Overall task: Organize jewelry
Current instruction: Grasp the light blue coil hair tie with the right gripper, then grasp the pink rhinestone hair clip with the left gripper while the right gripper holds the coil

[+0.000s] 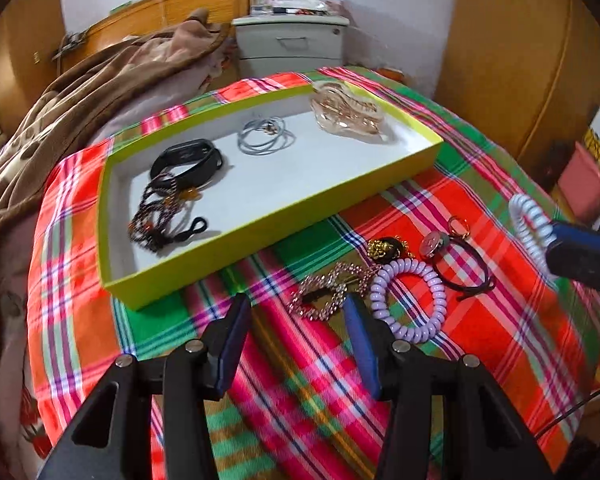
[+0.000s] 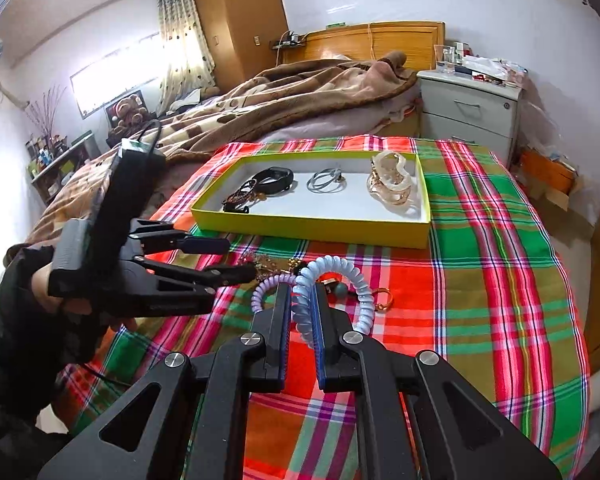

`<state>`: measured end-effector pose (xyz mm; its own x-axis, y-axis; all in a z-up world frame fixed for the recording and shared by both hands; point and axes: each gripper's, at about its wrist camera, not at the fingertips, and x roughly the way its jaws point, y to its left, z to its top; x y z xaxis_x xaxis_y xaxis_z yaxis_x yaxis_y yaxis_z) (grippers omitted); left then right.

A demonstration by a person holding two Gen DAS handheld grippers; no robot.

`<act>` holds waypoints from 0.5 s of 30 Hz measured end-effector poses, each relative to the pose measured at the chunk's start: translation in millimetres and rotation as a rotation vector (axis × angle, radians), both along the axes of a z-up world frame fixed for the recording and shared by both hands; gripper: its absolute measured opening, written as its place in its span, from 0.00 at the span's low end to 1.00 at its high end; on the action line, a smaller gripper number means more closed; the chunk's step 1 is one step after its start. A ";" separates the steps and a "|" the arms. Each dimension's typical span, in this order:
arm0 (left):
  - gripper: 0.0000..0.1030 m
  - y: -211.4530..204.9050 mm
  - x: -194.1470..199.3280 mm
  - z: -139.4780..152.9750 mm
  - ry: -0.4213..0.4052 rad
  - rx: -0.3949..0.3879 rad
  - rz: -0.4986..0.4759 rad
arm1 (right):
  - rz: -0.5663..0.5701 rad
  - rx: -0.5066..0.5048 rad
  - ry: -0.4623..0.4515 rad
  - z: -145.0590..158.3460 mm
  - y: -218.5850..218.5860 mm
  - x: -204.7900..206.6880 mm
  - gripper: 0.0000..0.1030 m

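Left gripper [image 1: 298, 306] open over the loose pieces; right gripper [image 2: 300, 300] clamped on a pale blue coil [image 2: 342, 270].

On the left lies the tray [image 1: 260, 216], already holding a band, rings and clips. The left jaws hang empty above the chain clip [image 1: 324, 292] and lilac coil [image 1: 410, 300]. The blue coil is lifted off the cloth [image 1: 480, 340]; carry it well above the tray wall, then let go low inside, away from pieces already there.

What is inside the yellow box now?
Inside the yellow box: a black wristband, a dark beaded strand, grey hair ties and a clear hair claw. Whatever lies under the claw is covered.
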<state>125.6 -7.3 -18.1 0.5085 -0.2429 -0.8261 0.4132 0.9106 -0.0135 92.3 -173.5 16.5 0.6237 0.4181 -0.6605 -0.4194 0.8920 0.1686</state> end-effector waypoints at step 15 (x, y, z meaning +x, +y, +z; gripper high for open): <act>0.54 -27.2 16.8 -3.7 -0.054 0.148 -0.150 | -0.032 0.037 0.017 -3.4 -12.3 7.2 0.10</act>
<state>142.4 -34.5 -21.7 0.5202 -0.1970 -0.8310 0.5407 0.8291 0.1419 99.4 -185.8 13.0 0.6262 0.4221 -0.6555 -0.3874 0.8981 0.2083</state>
